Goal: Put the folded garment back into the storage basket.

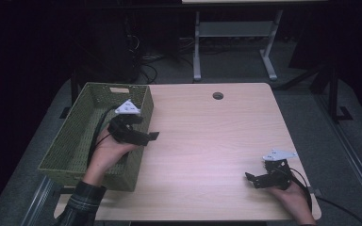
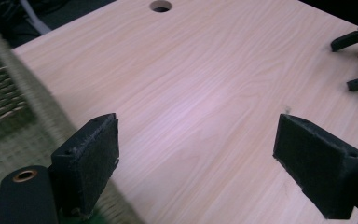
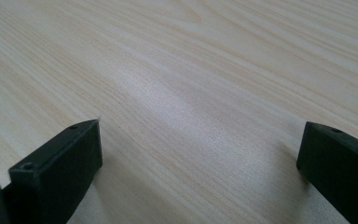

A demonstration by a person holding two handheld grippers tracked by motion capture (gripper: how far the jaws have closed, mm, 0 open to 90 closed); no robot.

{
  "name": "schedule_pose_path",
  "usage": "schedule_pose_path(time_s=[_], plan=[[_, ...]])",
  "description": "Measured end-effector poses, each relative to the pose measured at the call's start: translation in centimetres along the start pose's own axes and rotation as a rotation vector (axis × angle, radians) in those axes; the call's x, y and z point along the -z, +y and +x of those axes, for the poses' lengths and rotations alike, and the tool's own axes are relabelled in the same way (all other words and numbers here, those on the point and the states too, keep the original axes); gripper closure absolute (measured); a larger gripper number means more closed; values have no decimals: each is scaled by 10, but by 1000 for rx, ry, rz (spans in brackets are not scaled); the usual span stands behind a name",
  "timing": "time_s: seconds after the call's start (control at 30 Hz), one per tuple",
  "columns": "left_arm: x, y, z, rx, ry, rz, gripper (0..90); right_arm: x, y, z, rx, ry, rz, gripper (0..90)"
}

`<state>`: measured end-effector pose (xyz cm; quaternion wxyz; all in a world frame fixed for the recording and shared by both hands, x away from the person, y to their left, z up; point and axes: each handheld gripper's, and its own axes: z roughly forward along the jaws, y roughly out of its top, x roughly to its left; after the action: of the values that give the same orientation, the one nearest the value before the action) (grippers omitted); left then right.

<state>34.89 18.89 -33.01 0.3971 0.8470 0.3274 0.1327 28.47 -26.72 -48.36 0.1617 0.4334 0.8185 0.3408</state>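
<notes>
Left hand-held gripper [image 1: 153,136] hangs over right rim of green woven basket [image 1: 70,141], jaws wide, empty, aimed across tabletop [image 1: 207,141]. Basket's long axis runs front to back. Right hand-held gripper [image 1: 250,179] well apart near front-right corner, wide, empty. Left nearer.

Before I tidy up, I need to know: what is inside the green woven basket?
The basket looks empty: bare woven floor shows in the high view. The left claw, its cable and the hand cover part of the floor, and the near wall hides the strip behind it.
</notes>
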Motion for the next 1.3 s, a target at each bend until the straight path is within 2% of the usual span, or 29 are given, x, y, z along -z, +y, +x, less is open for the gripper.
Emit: schedule_pose_path(time_s=[0.33,0.57,0.7,0.8,1.1,1.3], plan=[[-40,6,-39,-28,-60,1,137,0,0,0,0,0,0,0],[-69,-3,-59,-45,-96,28,137,0,0,0,0,0,0,0],[-85,-12,-68,-54,-101,42,136,0,0,0,-1,0,1,0],[-96,-19,-71,-64,-98,63,136,0,0,0,-1,0,0,0],[-121,-43,-67,-44,-85,62,136,0,0,0,1,2,1,0],[-132,-55,-68,-51,-76,68,136,0,0,0,1,2,1,0]])
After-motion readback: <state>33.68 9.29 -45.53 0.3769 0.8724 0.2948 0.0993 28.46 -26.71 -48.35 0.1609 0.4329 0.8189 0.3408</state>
